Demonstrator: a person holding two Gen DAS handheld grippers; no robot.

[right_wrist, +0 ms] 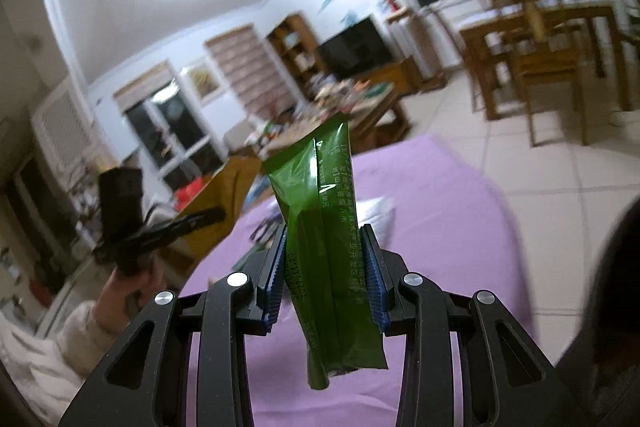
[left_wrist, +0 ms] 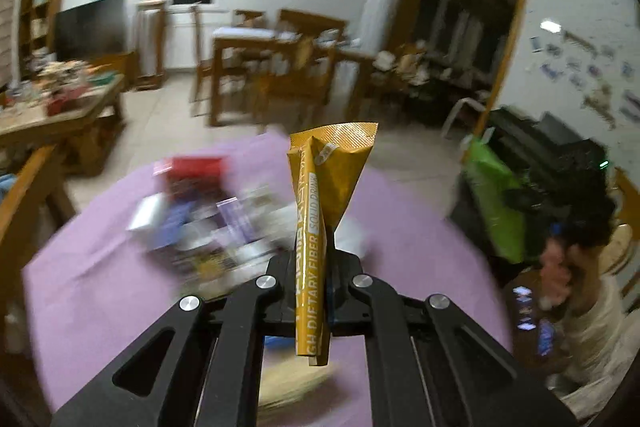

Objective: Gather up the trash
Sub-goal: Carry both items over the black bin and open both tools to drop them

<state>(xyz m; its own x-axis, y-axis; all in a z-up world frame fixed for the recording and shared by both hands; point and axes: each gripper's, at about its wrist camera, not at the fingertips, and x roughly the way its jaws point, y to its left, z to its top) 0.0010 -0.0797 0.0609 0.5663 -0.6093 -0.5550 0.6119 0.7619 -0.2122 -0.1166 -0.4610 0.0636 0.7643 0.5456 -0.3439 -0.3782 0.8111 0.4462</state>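
My left gripper [left_wrist: 314, 267] is shut on a yellow drink-powder sachet [left_wrist: 320, 203] that stands upright between its jaws, lifted above the purple tablecloth [left_wrist: 100, 267]. My right gripper [right_wrist: 326, 279] is shut on a green plastic wrapper [right_wrist: 320, 227], also held upright above the purple cloth [right_wrist: 440, 227]. The left wrist view shows the right gripper with the green wrapper [left_wrist: 496, 203] at the right. The right wrist view shows the left gripper with the yellow sachet [right_wrist: 228, 203] at the left. A blurred pile of packets and wrappers [left_wrist: 200, 219] lies on the cloth.
A person in white sits at the table's right side [left_wrist: 576, 307]. A cluttered wooden coffee table [left_wrist: 60, 107], a dining table with chairs [left_wrist: 280, 67] and a television [left_wrist: 92, 27] stand beyond. Tiled floor [right_wrist: 540, 167] lies past the table edge.
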